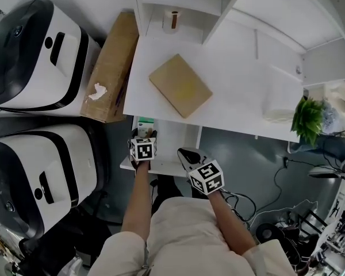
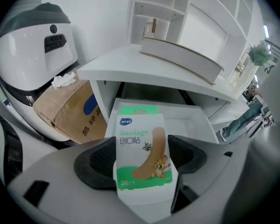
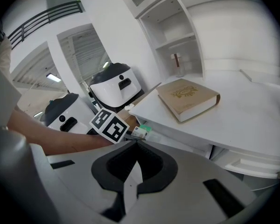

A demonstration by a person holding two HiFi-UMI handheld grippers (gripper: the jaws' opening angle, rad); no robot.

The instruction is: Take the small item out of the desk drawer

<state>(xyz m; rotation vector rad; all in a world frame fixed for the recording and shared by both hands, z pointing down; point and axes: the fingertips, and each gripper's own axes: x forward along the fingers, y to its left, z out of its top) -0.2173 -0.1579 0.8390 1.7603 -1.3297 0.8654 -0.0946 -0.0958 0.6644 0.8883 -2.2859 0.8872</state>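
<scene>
**Bandage box pinched at the open drawer**

Left tongs (image 2: 142,158) are clamped on the bandage box (image 2: 139,134), one black pad on each side. The box stands upright between them with its printed green-and-white face towards the camera. Just beyond those tips the drawer (image 2: 196,125) stands pulled out from under the tabletop (image 2: 130,66). From the head view, the box (image 1: 145,122) sits at the drawer's (image 1: 172,137) left side, ahead of the left tongs (image 1: 142,148).

Over on the other side, the right tongs (image 3: 135,164) are pressed together tip to tip, and they sit just beside the left pair at the drawer's front edge (image 1: 187,157).

Up past both tongs, a tan book (image 1: 180,85) lies flat on the tabletop (image 1: 236,91). Left of the left tongs, a cardboard box (image 1: 110,68) leans beside the desk, with two white-and-black machines (image 1: 34,56) further left.
</scene>
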